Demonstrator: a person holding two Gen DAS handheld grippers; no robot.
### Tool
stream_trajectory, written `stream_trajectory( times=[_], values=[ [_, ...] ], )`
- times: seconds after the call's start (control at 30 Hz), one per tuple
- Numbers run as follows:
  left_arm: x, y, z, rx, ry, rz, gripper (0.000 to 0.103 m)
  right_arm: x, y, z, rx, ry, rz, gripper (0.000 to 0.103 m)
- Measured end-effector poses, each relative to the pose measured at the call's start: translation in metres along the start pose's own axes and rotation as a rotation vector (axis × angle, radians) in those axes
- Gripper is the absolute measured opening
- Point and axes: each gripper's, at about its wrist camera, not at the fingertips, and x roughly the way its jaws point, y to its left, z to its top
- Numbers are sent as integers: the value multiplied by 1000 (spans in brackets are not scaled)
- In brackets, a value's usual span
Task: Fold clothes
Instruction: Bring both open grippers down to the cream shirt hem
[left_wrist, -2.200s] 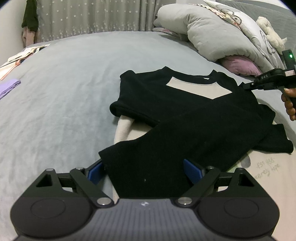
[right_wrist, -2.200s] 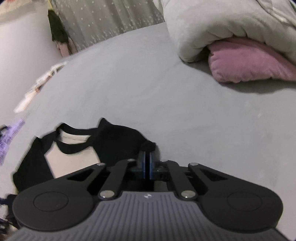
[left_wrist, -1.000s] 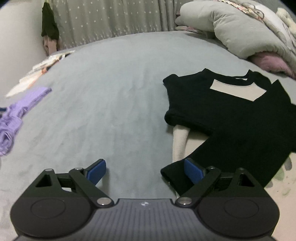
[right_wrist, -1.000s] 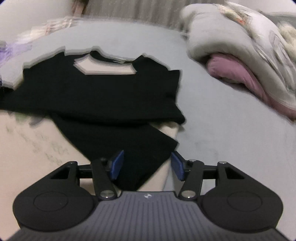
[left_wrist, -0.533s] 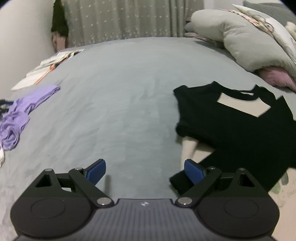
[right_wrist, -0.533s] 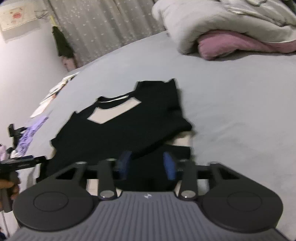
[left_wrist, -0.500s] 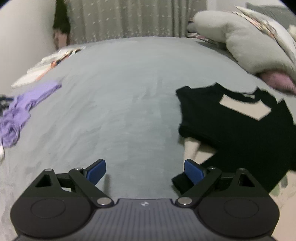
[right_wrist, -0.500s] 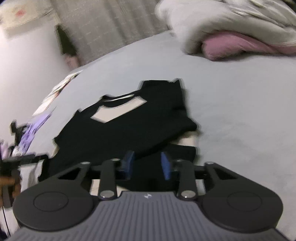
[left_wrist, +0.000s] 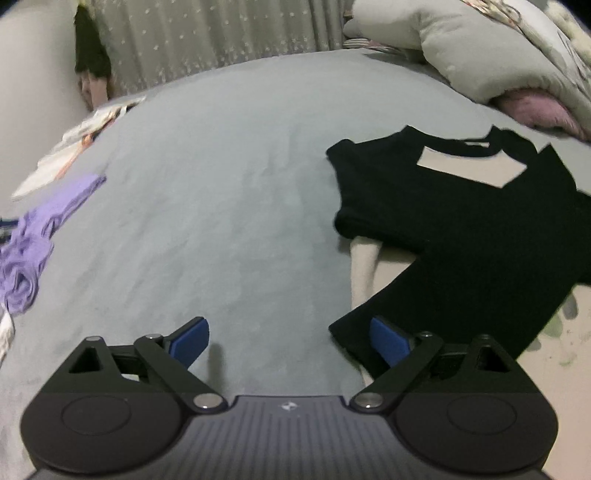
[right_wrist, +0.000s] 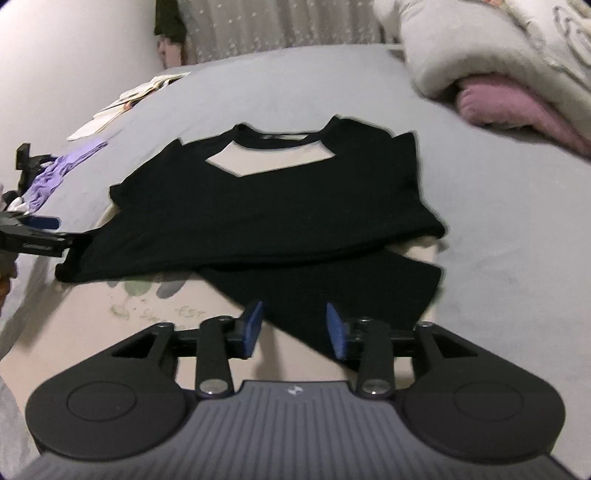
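A cream T-shirt (right_wrist: 147, 314) with black collar and black sleeves (right_wrist: 280, 206) lies flat on the bed, both sleeves folded across the chest. My right gripper (right_wrist: 294, 326) hovers over the end of the lower sleeve (right_wrist: 332, 291); its jaws are opening, the sleeve cloth lies below the gap, and the pads do not press it. My left gripper (left_wrist: 288, 339) is wide open at the shirt's left side, its right pad (left_wrist: 388, 339) beside the sleeve cuff (left_wrist: 354, 328), gripping nothing. The right wrist view shows the left gripper (right_wrist: 62, 232) at the far left by that cuff.
The grey bed sheet (left_wrist: 221, 206) spreads to the left. A purple garment (left_wrist: 33, 243) and papers (left_wrist: 85, 136) lie at its left edge. A grey duvet (right_wrist: 480, 44) over a pink pillow (right_wrist: 517, 107) is piled at the back right. A curtain (left_wrist: 207, 33) hangs behind.
The right gripper's jaws, narrower half a second ago, now stand wider, and its view has swung to face the shirt squarely. The left gripper has barely shifted.
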Motion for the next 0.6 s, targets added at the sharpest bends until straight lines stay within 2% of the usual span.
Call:
stream_trajectory(
  times=[0.17, 0.3, 0.4, 0.5, 0.57, 0.6],
  values=[
    [-12, 14, -13, -58, 40, -93, 96, -22, -8, -19, 12, 12, -30, 51],
    [-32, 17, -44, -62, 67, -181, 96, -45, -16, -43, 37, 1, -50, 55],
    [-47, 15, -71, -56, 76, -245, 96, -72, -27, -83, 77, 8, -102, 56],
    [-68, 7, -95, -10, 49, -259, 96, -82, -36, -103, 161, 21, -54, 56],
    [-78, 9, -110, -37, 40, -314, 98, -91, -54, -121, 320, 8, 46, 56],
    [-84, 13, -121, -81, 35, -369, 99, -96, -64, -130, 402, -1, 96, 56]
  ],
)
